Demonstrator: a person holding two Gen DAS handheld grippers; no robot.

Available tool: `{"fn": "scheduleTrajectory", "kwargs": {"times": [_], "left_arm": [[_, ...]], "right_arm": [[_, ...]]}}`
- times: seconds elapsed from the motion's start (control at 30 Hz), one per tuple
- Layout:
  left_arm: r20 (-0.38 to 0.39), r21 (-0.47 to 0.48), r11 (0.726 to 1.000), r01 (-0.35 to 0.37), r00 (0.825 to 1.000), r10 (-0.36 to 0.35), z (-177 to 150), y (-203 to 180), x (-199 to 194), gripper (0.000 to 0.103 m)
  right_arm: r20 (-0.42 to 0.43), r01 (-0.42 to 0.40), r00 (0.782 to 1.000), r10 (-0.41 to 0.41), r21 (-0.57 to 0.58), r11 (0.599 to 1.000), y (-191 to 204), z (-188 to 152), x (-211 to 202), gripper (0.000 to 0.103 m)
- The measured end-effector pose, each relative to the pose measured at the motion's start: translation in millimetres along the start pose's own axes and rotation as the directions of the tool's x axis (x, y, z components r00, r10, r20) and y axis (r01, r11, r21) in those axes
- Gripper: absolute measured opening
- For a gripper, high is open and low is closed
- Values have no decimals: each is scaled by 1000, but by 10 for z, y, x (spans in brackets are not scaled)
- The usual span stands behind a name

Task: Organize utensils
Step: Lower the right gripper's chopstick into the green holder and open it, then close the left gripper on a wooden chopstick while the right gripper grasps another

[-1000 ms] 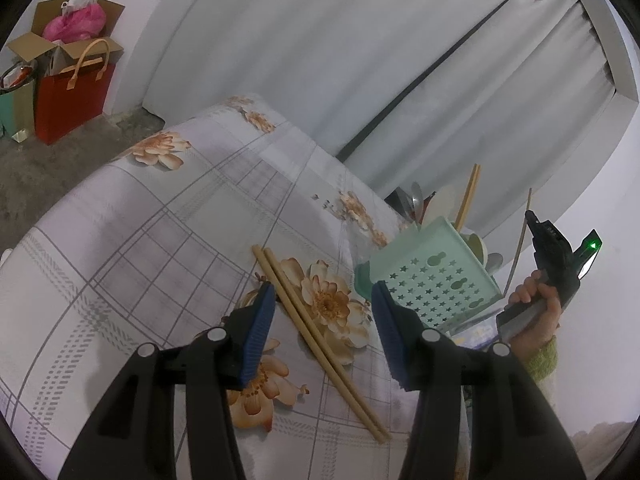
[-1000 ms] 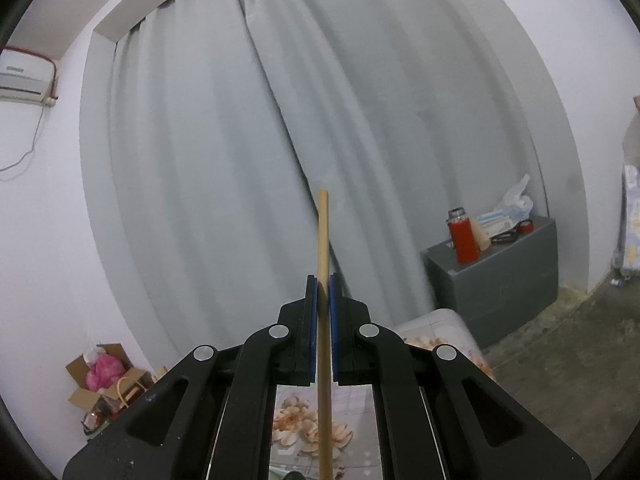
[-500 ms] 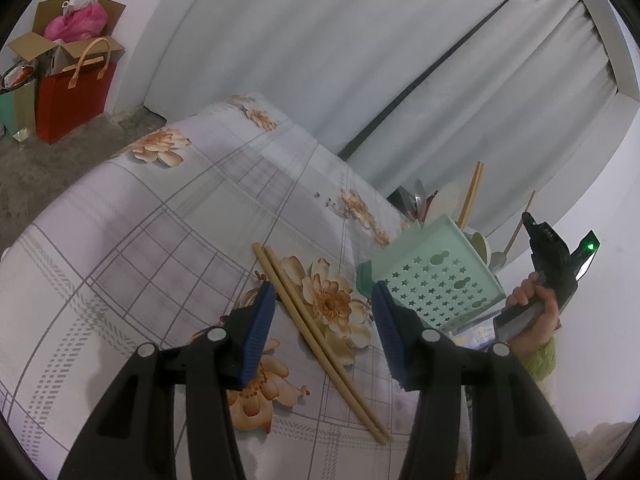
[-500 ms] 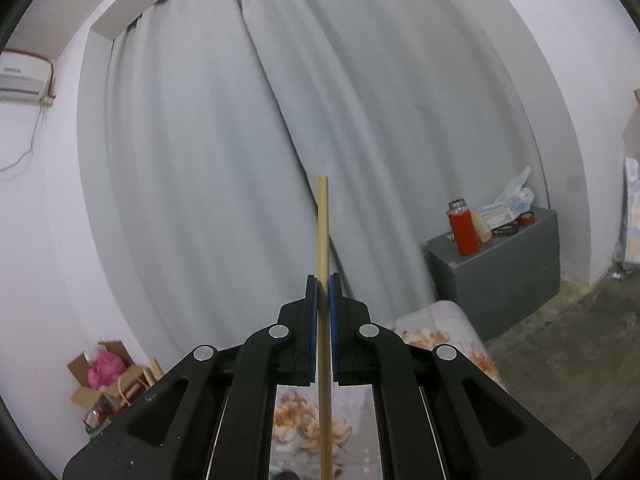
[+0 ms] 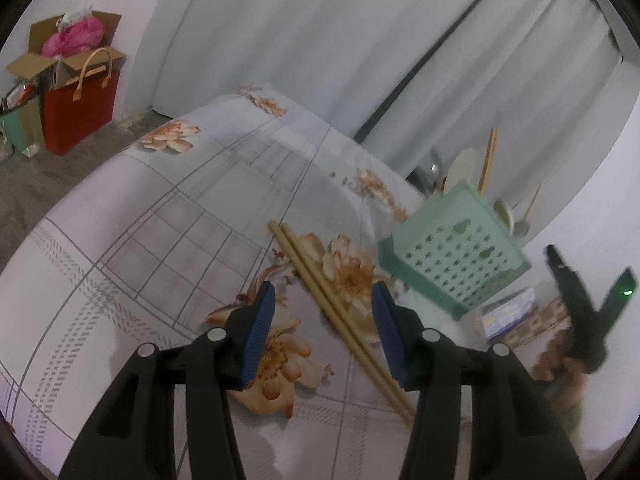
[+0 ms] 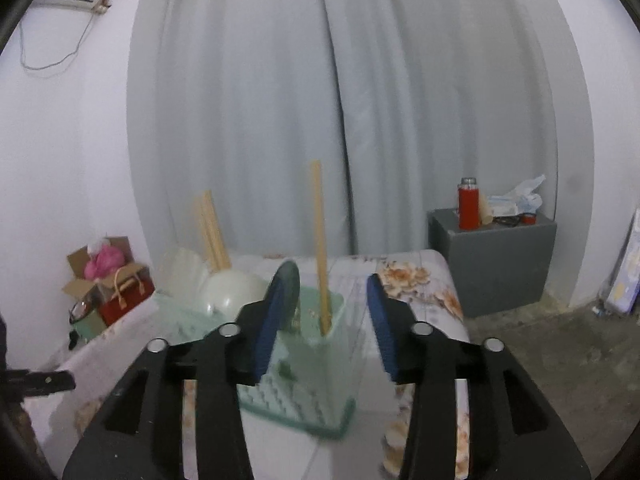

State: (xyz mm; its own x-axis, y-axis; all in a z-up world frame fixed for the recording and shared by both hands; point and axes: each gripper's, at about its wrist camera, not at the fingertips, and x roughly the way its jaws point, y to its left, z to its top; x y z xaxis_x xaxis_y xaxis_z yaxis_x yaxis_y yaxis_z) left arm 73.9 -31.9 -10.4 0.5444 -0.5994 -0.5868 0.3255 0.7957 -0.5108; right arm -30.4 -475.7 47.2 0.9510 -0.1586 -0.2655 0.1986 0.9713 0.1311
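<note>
Right gripper [image 6: 332, 312] spread apart, its blue-padded jaws having just been opening, we see the single pale wooden chopstick [image 6: 320, 248] standing free of the pads and upright in the near compartment of the mint-green perforated plastic utensil caddy [image 6: 320, 400]. We judge that 1 stick as delivered. 2 more pale wooden chopsticks [image 6: 210, 232] already lean in a far compartment beside a white plastic ladle [image 6: 230, 294] and a dark rounded utensil whose kind we cannot tell. What is left, as far as we can see: a pair of long pale wooden chopsticks [image 5: 336, 312] lying side by side on the flower-printed checked cloth [image 5: 140, 248], near the caddy [image 5: 452, 264]. Our left gripper [image 5: 320, 328] hangs over that pair with jaws parted and empty, tilted down toward the cloth, pads not touching the sticks. The right tool, seen blurred at the frame's right edge, points roughly level at the caddy's top.
</note>
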Motion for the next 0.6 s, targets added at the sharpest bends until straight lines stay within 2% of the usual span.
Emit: {"fn": "scheduleTrajectory", "kwargs": {"times": [0.1,0.27,0.43,0.6], "left_arm": [[-19,69,996,-48,999,49,-95,-119,89,48],[-57,213,967,-137,987,152,-266,-378,326,48],[-90,278,942,-189,971,221,-342,-501,572,48],[-67,355,902,-246,956,287,-354,-613,720,48]], "right_arm": [[-16,5,1000,-4,11,1000,-16,-6,-167,48],[-107,-85,990,89,37,996,127,-123,-279,48],[-203,-198,959,199,25,980,463,-368,-231,48],[-255,-271,928,273,45,962,647,-468,-122,48]]}}
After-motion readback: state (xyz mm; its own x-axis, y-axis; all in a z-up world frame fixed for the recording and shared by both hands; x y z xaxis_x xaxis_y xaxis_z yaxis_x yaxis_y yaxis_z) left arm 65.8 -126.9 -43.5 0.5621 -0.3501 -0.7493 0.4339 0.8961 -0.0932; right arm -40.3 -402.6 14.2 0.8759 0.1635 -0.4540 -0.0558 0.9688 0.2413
